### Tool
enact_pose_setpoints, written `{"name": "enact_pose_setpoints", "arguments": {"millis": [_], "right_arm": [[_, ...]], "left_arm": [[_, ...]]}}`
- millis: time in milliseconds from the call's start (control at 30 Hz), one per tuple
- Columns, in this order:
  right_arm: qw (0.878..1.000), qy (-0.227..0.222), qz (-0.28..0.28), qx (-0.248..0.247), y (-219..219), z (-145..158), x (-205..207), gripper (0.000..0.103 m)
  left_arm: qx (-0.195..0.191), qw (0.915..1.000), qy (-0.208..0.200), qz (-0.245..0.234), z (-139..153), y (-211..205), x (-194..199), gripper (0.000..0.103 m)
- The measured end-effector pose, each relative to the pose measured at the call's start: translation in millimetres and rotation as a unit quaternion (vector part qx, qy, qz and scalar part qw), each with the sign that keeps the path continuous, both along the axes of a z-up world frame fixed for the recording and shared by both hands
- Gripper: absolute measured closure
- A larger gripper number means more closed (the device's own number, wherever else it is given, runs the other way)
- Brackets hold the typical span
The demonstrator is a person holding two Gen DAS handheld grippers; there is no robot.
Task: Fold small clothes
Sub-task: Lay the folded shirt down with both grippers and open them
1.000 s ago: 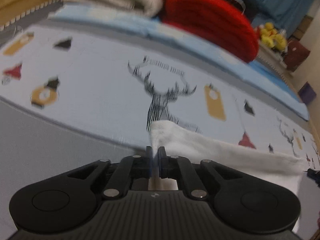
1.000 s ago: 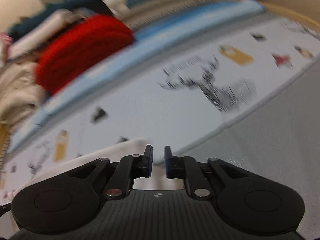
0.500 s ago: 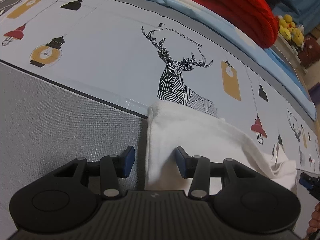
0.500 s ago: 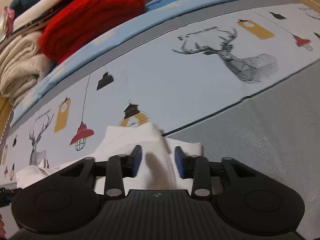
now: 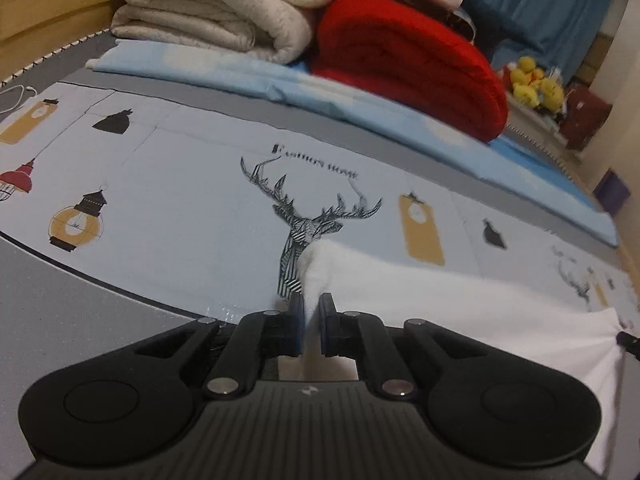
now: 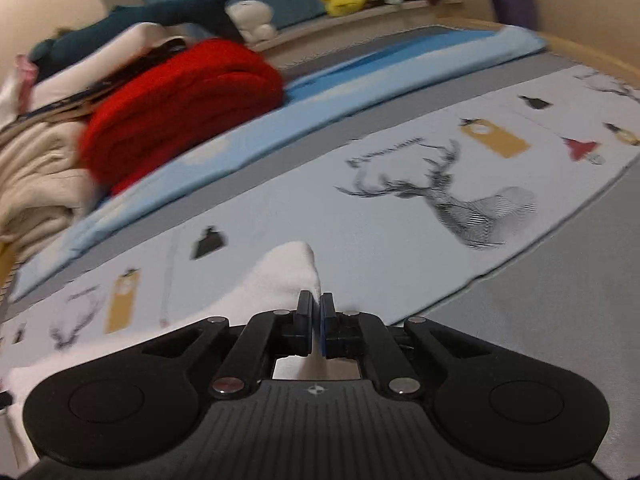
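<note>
White garment [image 5: 440, 296], corners hidden inside both pinched tongs [image 5: 311, 312] [image 6: 317, 312].

1. White garment [image 5: 420, 292].
2. Pale blue sheet [image 5: 192, 200] printed with black deer, yellow tags and red lamps.
3. Red blanket [image 5: 404, 60] and cream blanket [image 5: 216, 4] at the bed's far edge.
4. Black grippers, blue pads [image 5: 297, 320].

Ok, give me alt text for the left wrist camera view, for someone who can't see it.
The left gripper has just closed its jaws on a corner of a white garment, which stretches off to the right above a sheet printed with a deer and lanterns. Behind lie a folded cream blanket and a red blanket.
</note>
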State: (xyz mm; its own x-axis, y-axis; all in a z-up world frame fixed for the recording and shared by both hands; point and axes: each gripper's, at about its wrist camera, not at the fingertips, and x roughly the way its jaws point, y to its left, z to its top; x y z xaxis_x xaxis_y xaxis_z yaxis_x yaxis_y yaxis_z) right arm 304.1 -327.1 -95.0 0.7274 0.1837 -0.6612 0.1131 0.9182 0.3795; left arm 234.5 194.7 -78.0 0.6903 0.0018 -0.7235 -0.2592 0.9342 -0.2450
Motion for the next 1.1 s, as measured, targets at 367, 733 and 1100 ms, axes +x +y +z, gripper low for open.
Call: {"name": "enact_pose_setpoints", "arguments": {"millis": [367, 733, 1100], "right_arm": [[0.985, 0.142, 0.096, -0.009, 7, -17, -20, 0.067], [0.959, 0.231, 0.159, -0.046, -11, -32, -97, 0.062], [0.97, 0.198, 0.137, -0.031, -18, 3, -137, 0.095]], "left_arm": [[-0.028, 0.9913, 0.103, -0.077, -13, -11, -35, 0.068], [-0.012, 0.9702, 0.203, -0.132, -36, -19, -105, 0.06], [-0.022, 0.9796, 0.15, -0.132, -5, -8, -155, 0.097]]}}
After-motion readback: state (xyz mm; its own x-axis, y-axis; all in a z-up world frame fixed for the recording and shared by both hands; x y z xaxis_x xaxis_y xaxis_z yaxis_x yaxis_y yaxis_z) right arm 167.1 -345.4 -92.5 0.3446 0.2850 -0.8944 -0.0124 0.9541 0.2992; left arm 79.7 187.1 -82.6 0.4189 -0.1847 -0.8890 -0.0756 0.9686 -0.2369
